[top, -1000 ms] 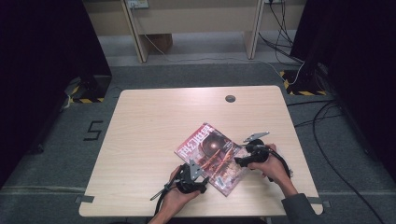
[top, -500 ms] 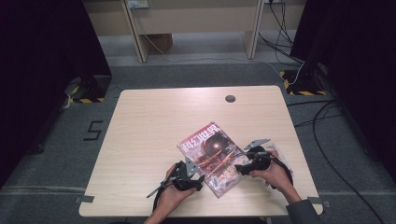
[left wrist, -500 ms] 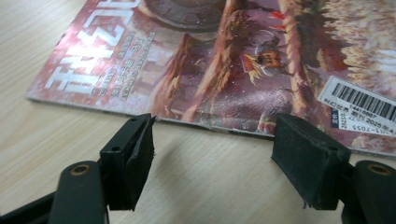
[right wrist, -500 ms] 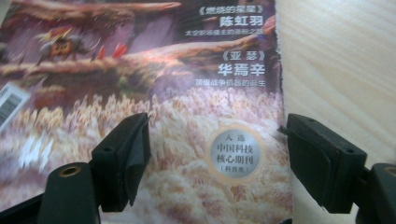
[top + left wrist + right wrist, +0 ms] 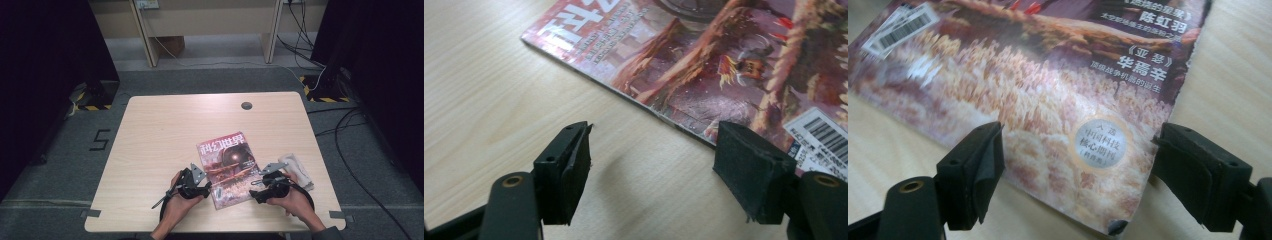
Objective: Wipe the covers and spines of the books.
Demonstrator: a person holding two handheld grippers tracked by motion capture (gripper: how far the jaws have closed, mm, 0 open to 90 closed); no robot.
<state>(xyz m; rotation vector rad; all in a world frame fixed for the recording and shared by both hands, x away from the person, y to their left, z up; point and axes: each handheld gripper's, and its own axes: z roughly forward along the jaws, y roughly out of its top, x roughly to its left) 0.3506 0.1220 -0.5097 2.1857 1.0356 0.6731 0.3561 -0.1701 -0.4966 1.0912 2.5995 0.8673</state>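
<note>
While the magazine (image 5: 228, 167) lies flat on the table (image 5: 160, 140), a little right of centre in the lower half of the high view, a gripper sits at each of its lower corners. Its cover is reddish, with large pale characters across the top, and it is turned slightly, so that its top edge tilts toward the upper right of the frame.

The left gripper (image 5: 202, 188) is held by a hand (image 5: 176, 204) at the lower middle of the high view, just beside the magazine's lower left edge. In the left gripper view its jaws stand apart: the left one is over bare wood, the right one sits at the magazine's edge near the white barcode label (image 5: 819, 142), and neither presses on anything.

The right gripper (image 5: 256, 192) is at the magazine's lower right corner, with the other hand (image 5: 290, 200) behind it. Its jaws have just been opening and now stand wide (the corner of the magazine (image 5: 1063, 145) lies between them, with a round silver sticker (image 5: 1100, 142) showing in the gap). Its pads do not press on the paper.

A crumpled pale cloth (image 5: 296, 167) lies just right of the magazine, near the right hand. A small dark round cap (image 5: 246, 105) sits in the tabletop near its far edge, well apart from everything else.
</note>
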